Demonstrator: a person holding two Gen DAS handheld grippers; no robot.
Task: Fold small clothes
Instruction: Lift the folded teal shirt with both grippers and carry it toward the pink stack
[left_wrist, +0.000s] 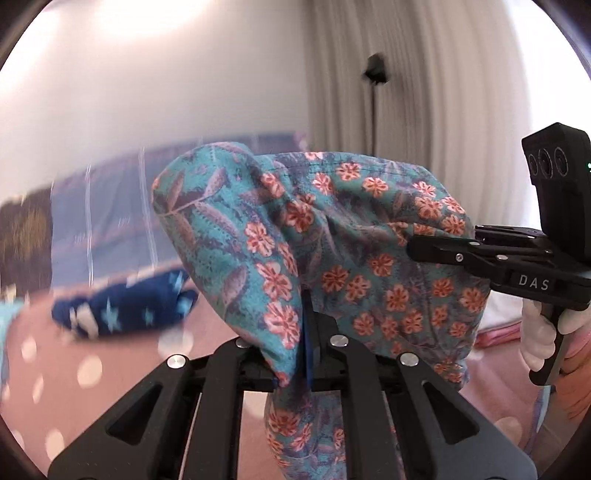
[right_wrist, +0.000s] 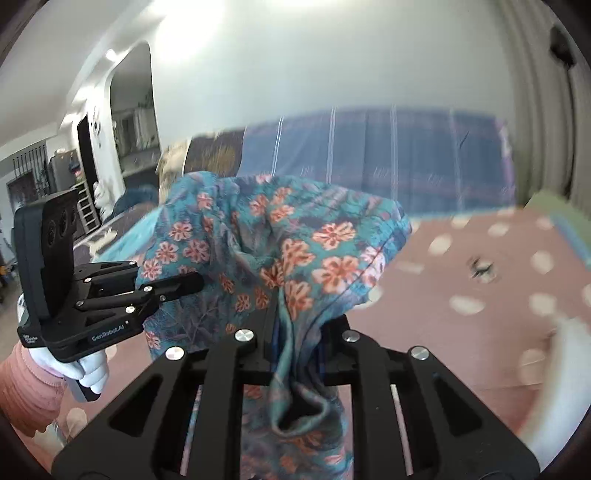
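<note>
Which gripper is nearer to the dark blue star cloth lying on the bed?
Left. The left gripper is beside the star cloth; the right gripper is farther away, across the floral garment both hold.

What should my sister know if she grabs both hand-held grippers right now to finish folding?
Left hand-held gripper: shut on the floral garment.
Right hand-held gripper: shut on the same floral garment, at another spot.
The garment hangs bunched between the two, lifted off the pink dotted cover.
A dark blue star-print piece lies on that cover, further back.
Done: garment picked up with both grippers.
Left: spread it flat, fold it, set it down. Whether the star piece still needs folding is unclear.
</note>
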